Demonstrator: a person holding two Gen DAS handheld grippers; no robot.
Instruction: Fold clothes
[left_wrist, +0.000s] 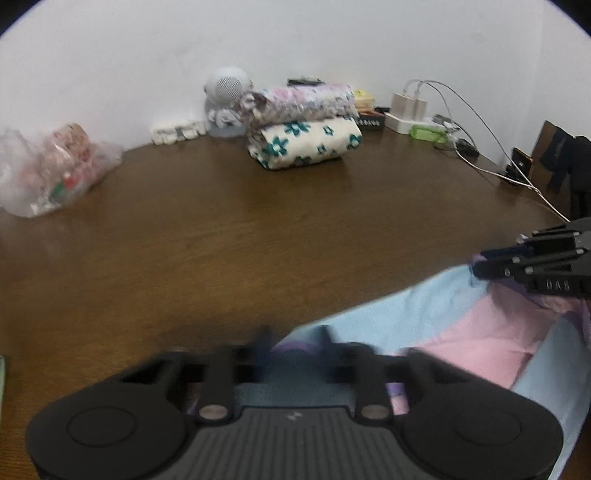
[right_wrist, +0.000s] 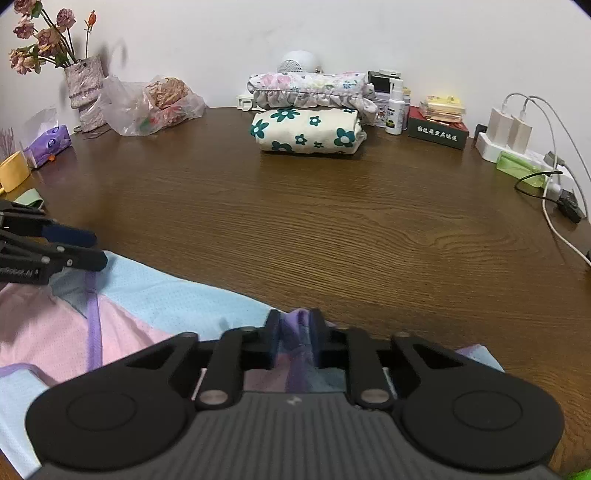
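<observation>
Garment (right_wrist: 177, 295) at the black gripper (right_wrist: 295, 332): pale blue and pink panels, purple trim. Table (right_wrist: 332, 221) ahead: brown wood grain. Far ahead, folded cloth (right_wrist: 306, 129): cream, teal flowers; the one on top (right_wrist: 306, 86): white, pastel floral, frilled. Far left, dried pink flowers (right_wrist: 37, 37). Far right, white chargers (right_wrist: 509, 129).

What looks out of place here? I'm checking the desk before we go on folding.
Nothing is spilled or damaged. The folded stack sits tidy at the back of the table. Only the chargers' cables trail loosely over the right edge.
</observation>
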